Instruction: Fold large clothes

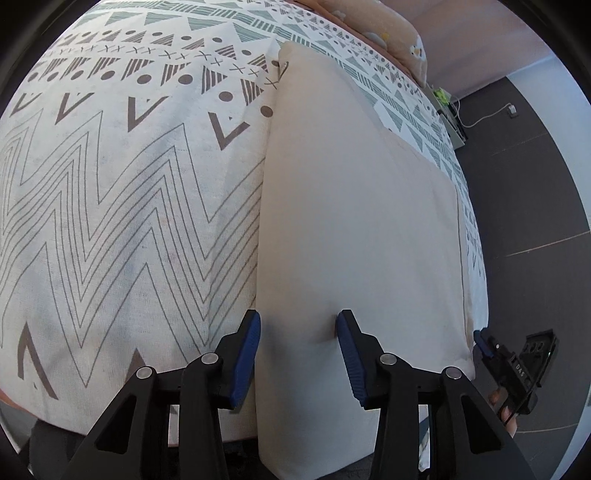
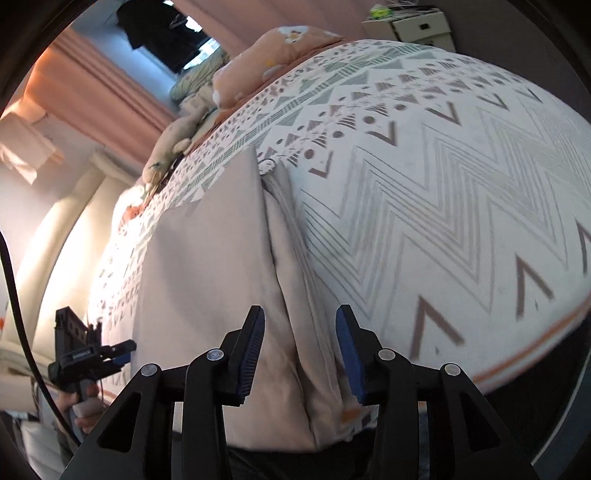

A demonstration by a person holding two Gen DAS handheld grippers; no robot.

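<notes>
A large beige garment (image 1: 354, 221) lies folded into a long strip on the patterned bed cover (image 1: 122, 206), running from the near edge of the bed away from me. My left gripper (image 1: 298, 325) is open, its jaws straddling the garment's left near edge. My right gripper (image 2: 300, 321) is open over the other long edge of the garment (image 2: 214, 266), where folded layers (image 2: 295, 258) show. Each gripper shows small in the other's view: the right one (image 1: 491, 350) at the garment's near right corner, the left one (image 2: 110, 354) at its far side.
The bed cover (image 2: 443, 192) has zigzag and triangle print. Peach pillows (image 2: 258, 62) and a soft toy (image 2: 173, 144) lie at the head of the bed. Dark floor (image 1: 524, 184) with cables runs along one side. Boxes (image 2: 410, 26) stand beyond the bed.
</notes>
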